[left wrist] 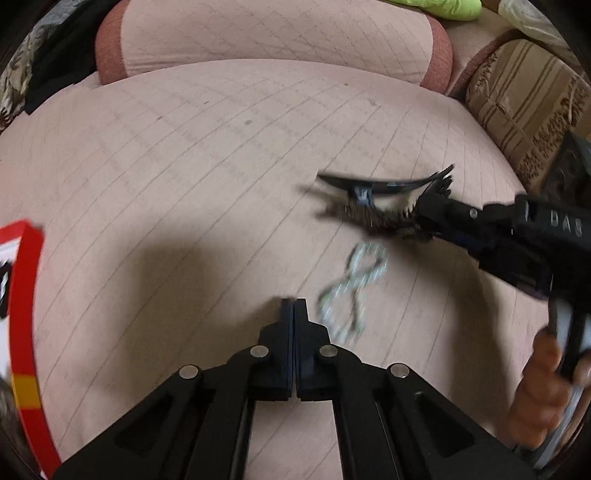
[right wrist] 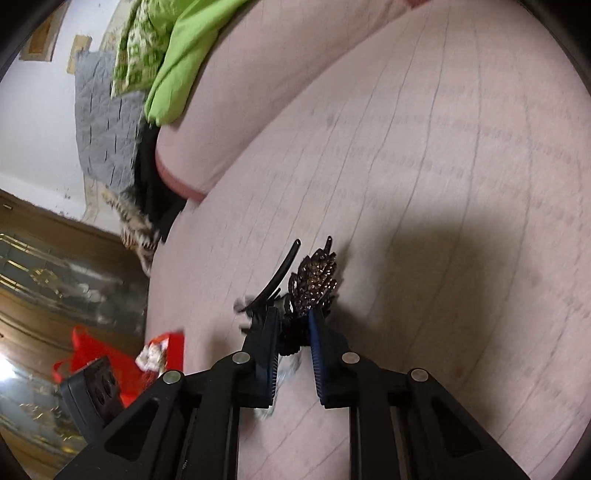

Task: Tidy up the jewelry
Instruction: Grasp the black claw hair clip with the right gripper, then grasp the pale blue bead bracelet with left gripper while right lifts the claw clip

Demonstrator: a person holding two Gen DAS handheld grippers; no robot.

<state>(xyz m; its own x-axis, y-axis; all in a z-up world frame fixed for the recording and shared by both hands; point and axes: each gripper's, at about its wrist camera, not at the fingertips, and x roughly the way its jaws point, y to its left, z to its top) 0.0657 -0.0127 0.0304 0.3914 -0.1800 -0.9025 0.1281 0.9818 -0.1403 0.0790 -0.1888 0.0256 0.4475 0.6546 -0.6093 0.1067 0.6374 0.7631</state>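
Note:
My right gripper [right wrist: 293,317] is shut on a black hair clip with a brown beaded leaf ornament [right wrist: 314,284] and holds it above the pink quilted bed cover. In the left wrist view the same clip [left wrist: 373,203] hangs from the right gripper [left wrist: 430,206], which reaches in from the right. A pale green-white beaded chain [left wrist: 351,291] lies on the cover just below the clip, blurred. My left gripper [left wrist: 294,306] is shut and empty, just left of the chain.
A red box [left wrist: 22,332] stands at the left edge; it also shows in the right wrist view [right wrist: 162,354]. A pink pillow [left wrist: 273,33] lies at the back, a striped brown cushion [left wrist: 524,99] at the right, and green cloth [right wrist: 173,55] beyond the pillow.

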